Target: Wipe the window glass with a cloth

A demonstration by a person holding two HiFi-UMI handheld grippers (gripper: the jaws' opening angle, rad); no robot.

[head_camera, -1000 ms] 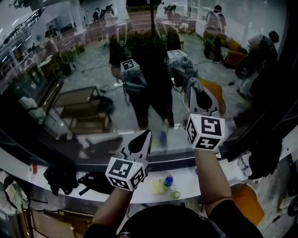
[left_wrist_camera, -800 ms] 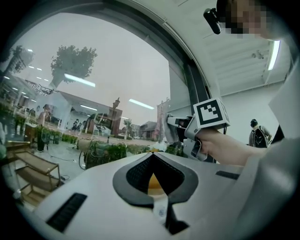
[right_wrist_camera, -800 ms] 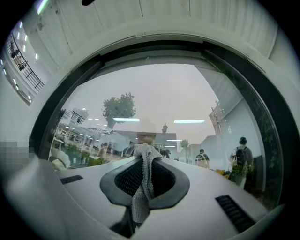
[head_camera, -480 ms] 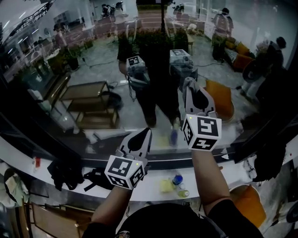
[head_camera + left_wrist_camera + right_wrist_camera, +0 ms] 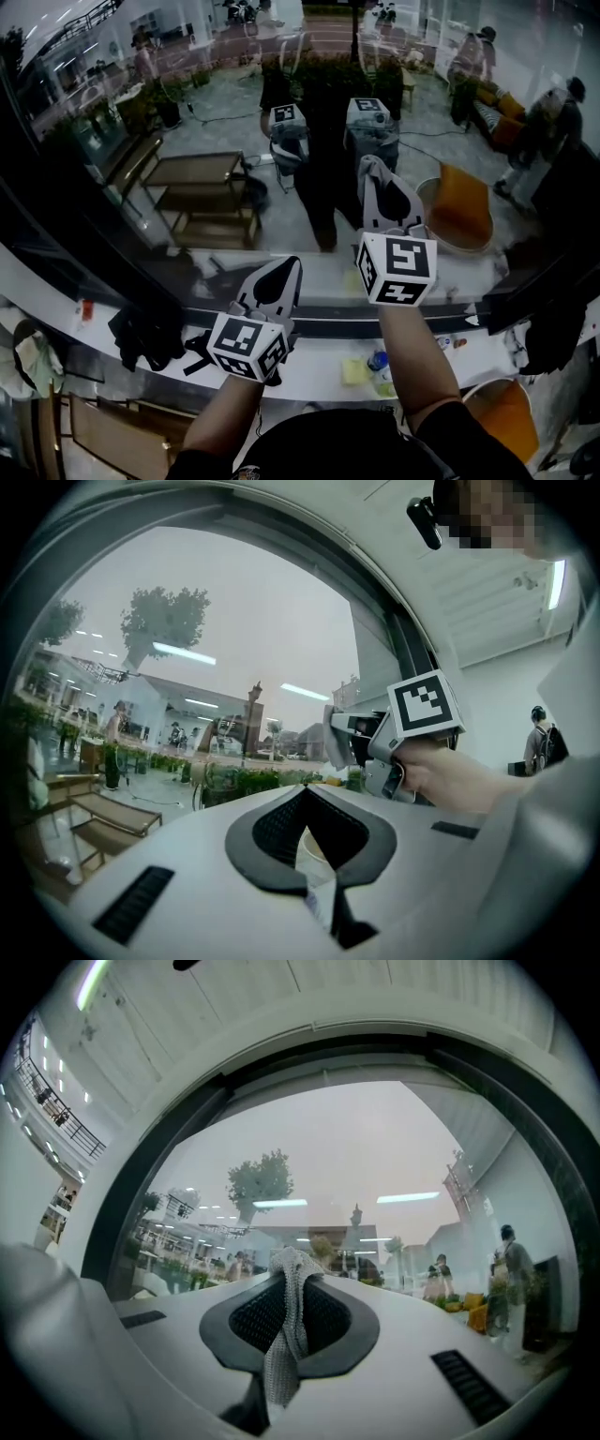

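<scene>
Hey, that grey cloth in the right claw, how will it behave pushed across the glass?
Probably floppy: the cloth hangs limp from the right claw. Its coarse knit likely drags rather than slips on the window glass, and seems light.

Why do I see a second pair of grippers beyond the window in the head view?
Head view: the window glass mirrors the right gripper and left gripper; fisheye bends the window frame. Right gripper view: ceiling lights glare above the sharp cloth.

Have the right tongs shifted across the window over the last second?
Yes. The right tongs, shut on the cloth, have moved left: the orange chair outside, behind them a second ago, now lies clear to their right.
</scene>
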